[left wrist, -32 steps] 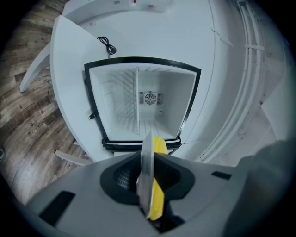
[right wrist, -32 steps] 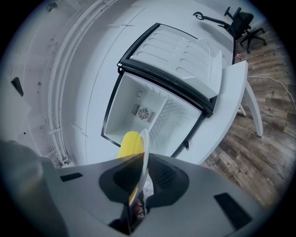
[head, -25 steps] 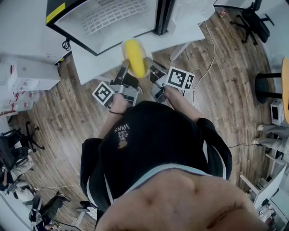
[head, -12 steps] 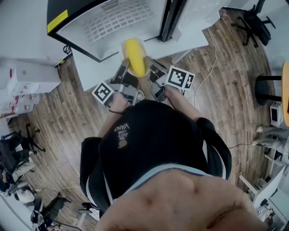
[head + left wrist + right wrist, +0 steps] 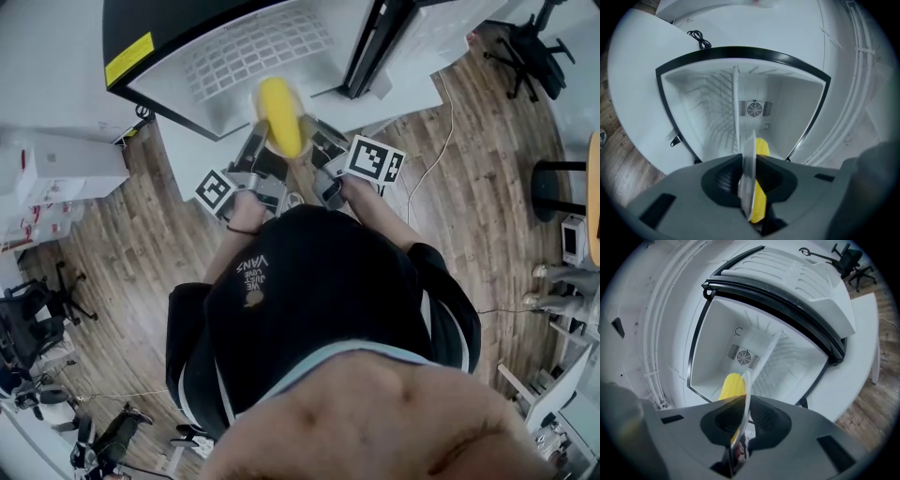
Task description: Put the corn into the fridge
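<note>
The fridge [image 5: 187, 37] is standing open right in front of the person, its black-framed white interior facing them and its door [image 5: 380, 42] swung out to the right. A wire shelf [image 5: 717, 110] is showing inside, and a round fan grille [image 5: 755, 109] is sitting on the back wall. The fridge is resting on a white table [image 5: 183, 150] above a wooden floor [image 5: 122, 253].

The person is reaching both forearms forward from the chest, elbows bent and tucked in, with the left hand [image 5: 246, 214] and right hand [image 5: 359, 192] close together and roughly level. Each hand is gripping its tool from behind, so both are pointing at the fridge opening, angled slightly toward each other.

The left gripper [image 5: 749, 164] is clamping narrowly on the near rim of a thin white plate [image 5: 748, 187], which is running edge-on between its dark pads. The right gripper [image 5: 743, 416] is pinching the same plate from the other side, its jaws almost together on the rim. The two marker cubes are flanking the hands, the left cube [image 5: 216, 190] and the right cube [image 5: 375, 161].

The plate is hanging between the two tools, just short of the fridge's front edge. The corn [image 5: 279, 114], a yellow cob, is lying on the plate lengthwise, pointing toward the interior and not yet inside.
</note>
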Demonstrator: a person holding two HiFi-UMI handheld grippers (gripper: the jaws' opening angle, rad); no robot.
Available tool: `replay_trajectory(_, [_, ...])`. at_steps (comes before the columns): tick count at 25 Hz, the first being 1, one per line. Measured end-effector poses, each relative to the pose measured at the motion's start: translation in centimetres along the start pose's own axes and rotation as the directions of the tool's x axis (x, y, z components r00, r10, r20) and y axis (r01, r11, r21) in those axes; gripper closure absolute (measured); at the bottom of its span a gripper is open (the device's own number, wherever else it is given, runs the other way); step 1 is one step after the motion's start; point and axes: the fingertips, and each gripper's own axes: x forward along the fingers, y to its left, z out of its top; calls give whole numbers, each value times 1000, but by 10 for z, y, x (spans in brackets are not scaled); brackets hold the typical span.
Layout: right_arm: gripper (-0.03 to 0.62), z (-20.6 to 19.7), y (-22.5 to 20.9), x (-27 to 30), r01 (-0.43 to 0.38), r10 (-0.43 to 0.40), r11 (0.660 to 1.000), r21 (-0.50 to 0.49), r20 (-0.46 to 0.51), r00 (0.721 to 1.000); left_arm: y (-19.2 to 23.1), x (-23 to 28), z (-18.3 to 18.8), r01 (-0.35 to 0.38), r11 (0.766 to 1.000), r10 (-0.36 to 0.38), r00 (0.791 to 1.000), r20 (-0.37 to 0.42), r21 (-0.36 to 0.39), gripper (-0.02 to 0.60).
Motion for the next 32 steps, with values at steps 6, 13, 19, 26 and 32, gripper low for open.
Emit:
replay_trajectory(6, [560, 4, 0, 24, 7, -7, 1000, -1, 9, 1000, 3, 10, 23, 2, 1000, -2, 1000, -8, -7, 512])
replay_trajectory(13, [560, 9, -1, 43, 12, -12, 1000, 0, 22, 1000, 5, 19, 40, 5, 1000, -5, 1000, -20, -13, 512])
replay_trajectory(19, [560, 10, 0, 50, 14, -14, 1000, 8, 24, 1000, 4, 21, 48, -2, 1000, 2, 1000, -25, -16, 512])
replay_trajectory(26, [560, 21, -6, 52, 12, -12, 1000, 4, 9, 1000, 6, 33, 46, -2, 1000, 1, 1000, -13, -26, 512])
replay_trajectory(32, [560, 29, -8, 56, 6, -6, 1000, -3, -31, 999, 6, 39, 47, 0, 999, 1, 1000, 22, -35, 512])
